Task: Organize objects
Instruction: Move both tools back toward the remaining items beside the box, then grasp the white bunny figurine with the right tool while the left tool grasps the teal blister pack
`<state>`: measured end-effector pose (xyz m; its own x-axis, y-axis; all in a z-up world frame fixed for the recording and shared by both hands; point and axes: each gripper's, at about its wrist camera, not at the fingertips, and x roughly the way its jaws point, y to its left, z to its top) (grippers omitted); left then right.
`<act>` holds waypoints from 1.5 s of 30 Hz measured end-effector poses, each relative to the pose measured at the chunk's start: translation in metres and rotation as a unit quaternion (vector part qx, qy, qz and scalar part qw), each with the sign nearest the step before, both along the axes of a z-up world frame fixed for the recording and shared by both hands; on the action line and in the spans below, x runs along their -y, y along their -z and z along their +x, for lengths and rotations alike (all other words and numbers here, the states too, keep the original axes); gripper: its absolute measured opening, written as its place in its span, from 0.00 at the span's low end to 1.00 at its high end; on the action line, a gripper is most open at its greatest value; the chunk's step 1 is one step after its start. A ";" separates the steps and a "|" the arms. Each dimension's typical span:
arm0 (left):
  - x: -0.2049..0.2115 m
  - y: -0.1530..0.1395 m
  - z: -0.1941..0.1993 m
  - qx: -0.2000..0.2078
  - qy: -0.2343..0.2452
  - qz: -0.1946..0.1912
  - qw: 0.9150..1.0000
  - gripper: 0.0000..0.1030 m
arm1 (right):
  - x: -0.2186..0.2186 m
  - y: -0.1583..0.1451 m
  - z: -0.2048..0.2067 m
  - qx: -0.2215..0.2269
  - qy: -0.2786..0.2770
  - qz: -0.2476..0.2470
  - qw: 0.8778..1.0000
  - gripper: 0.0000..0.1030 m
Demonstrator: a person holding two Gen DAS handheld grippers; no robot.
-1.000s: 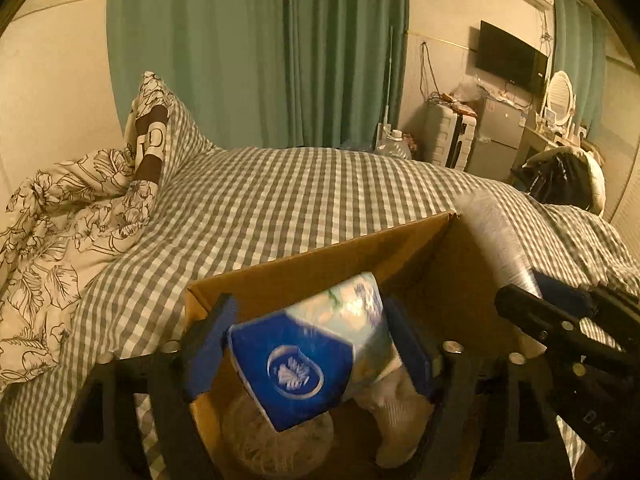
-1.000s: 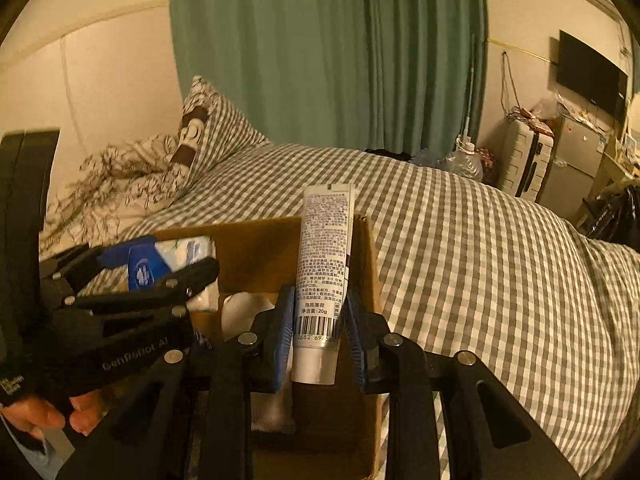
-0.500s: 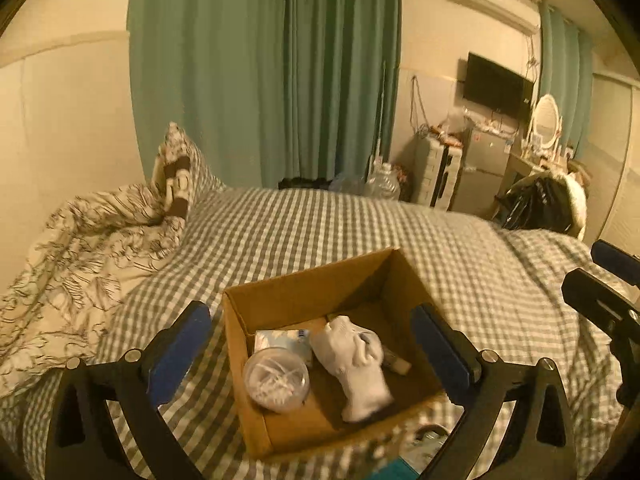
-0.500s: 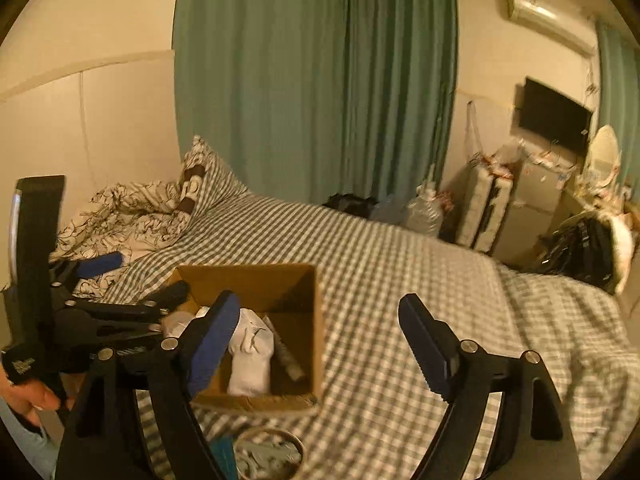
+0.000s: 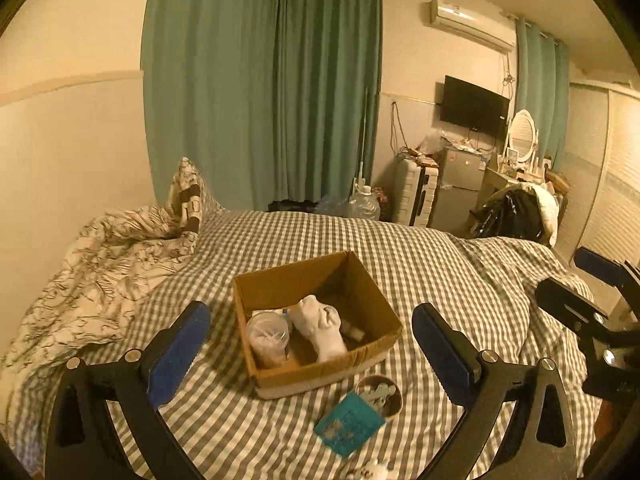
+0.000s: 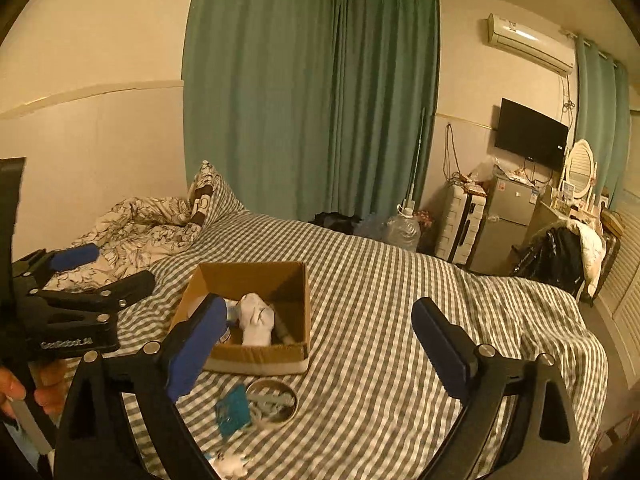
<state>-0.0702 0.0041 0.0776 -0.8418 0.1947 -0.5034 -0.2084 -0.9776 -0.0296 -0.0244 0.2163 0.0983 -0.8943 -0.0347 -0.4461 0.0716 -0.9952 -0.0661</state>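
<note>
An open cardboard box (image 5: 376,304) (image 6: 298,354) stands on the checked bed. It holds a white sock (image 5: 320,330) (image 6: 256,320), a clear round tub (image 5: 267,336), a tissue pack and a tube (image 5: 352,331). In front of the box lie a small round tin (image 5: 378,396) (image 6: 272,402) and a teal packet (image 5: 348,424) (image 6: 232,410). My left gripper (image 5: 311,346) is open and empty, raised above and behind the box. My right gripper (image 6: 320,340) is open and empty, also raised back. Each shows at the edge of the other's view.
A rumpled floral duvet (image 5: 92,264) and pillow lie at the bed's left. Green curtains (image 5: 280,92) hang behind. A suitcase, small fridge (image 5: 460,188) and a chair piled with clothes (image 5: 516,212) stand to the right. A small white object lies at the near edge (image 6: 228,460).
The left gripper let go of the tissue pack and the right let go of the tube, both into the box. Both opened wide and drew back and up.
</note>
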 end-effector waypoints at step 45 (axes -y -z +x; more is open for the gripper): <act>0.044 0.212 0.032 0.150 -0.038 -0.061 0.986 1.00 | 0.089 0.265 -0.003 0.281 -0.086 -0.012 0.956 0.88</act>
<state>-0.0383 -0.0394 -0.1343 -0.6615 0.0598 -0.7475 -0.1345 -0.9901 0.0398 -0.0275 0.1278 -0.1663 -0.4937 -0.1768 -0.8515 0.2521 -0.9662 0.0545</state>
